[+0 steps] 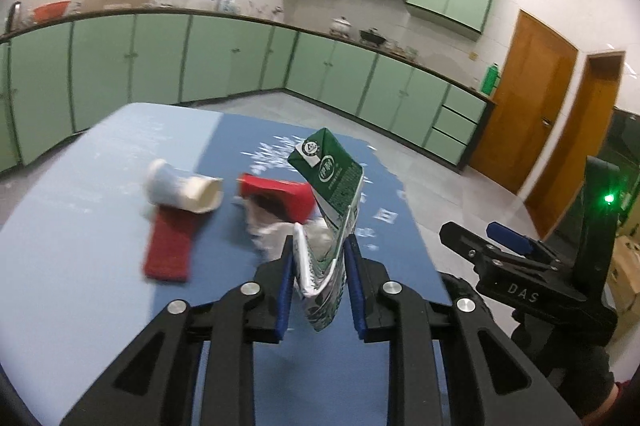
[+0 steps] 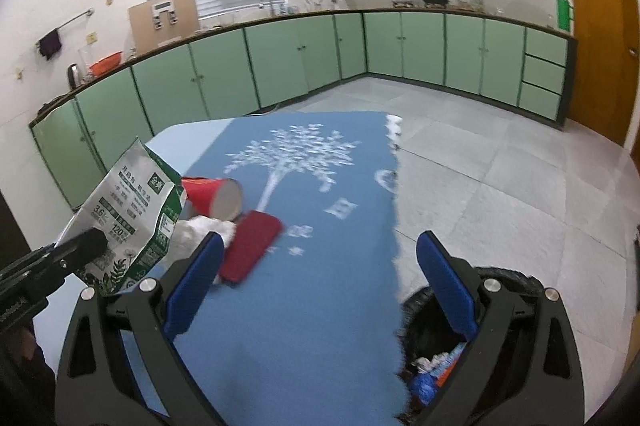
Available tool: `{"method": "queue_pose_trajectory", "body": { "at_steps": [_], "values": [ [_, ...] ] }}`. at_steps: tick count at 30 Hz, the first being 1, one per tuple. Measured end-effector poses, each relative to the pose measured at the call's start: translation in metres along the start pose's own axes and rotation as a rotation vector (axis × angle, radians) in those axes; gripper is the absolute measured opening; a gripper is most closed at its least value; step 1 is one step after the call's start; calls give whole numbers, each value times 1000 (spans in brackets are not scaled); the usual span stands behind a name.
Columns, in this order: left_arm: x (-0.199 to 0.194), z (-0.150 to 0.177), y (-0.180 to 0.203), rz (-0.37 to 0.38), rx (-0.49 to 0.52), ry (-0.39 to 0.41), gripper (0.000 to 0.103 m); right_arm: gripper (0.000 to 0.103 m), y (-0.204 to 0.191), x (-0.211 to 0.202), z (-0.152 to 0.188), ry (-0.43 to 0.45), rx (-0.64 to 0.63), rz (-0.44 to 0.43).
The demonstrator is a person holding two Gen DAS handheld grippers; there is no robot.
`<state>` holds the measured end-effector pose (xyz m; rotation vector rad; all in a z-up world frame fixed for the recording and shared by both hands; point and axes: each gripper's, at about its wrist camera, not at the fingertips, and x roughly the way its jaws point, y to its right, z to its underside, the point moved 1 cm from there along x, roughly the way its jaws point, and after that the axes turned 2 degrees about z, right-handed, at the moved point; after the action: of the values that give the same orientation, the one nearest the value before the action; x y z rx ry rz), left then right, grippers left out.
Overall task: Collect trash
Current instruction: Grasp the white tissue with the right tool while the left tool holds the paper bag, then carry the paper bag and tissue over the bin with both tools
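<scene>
My left gripper [image 1: 320,258] is shut on a crushed green and white milk carton [image 1: 332,194] and holds it above the blue table [image 1: 80,266]. The carton also shows in the right wrist view [image 2: 128,222]. On the table lie a white paper cup [image 1: 182,188], a red paper cup [image 1: 280,196], a flat red packet [image 1: 170,248] and crumpled white tissue [image 1: 272,234]. My right gripper [image 2: 320,282] is open and empty above the table's right edge, beside a black trash bin [image 2: 436,350] holding wrappers.
The blue cloth with a white tree print [image 2: 292,154] covers the table. Grey tiled floor [image 2: 500,166] lies to the right. Green cabinets [image 2: 280,66] line the far walls, with a wooden door [image 2: 596,38] at the right.
</scene>
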<state>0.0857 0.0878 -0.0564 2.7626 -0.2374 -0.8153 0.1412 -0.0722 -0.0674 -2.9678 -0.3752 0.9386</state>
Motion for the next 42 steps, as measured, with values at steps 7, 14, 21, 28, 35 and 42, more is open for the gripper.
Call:
{"method": "queue_pose_trajectory", "body": {
  "at_steps": [7,14,21,28,35,42],
  "values": [
    [-18,-3,-26,-91,-2,40,24,94,-50,13,-5,5,-43,-86],
    [-22,3,-49,-153,-9,40,24,94,-85,30,3,-28,-87,-102],
    [-18,7,-61,-166,-21,30,24,94,-94,43,5,-60,-90,-82],
    [-13,8,-69,-159,-32,13,24,93,-102,59,6,-102,-112,-67],
    [-12,9,-76,-151,-47,3,24,46,-105,77,13,-210,-119,-132],
    [-18,5,-71,-146,-51,17,24,13,-105,53,6,-166,-147,-206]
  ]
}}
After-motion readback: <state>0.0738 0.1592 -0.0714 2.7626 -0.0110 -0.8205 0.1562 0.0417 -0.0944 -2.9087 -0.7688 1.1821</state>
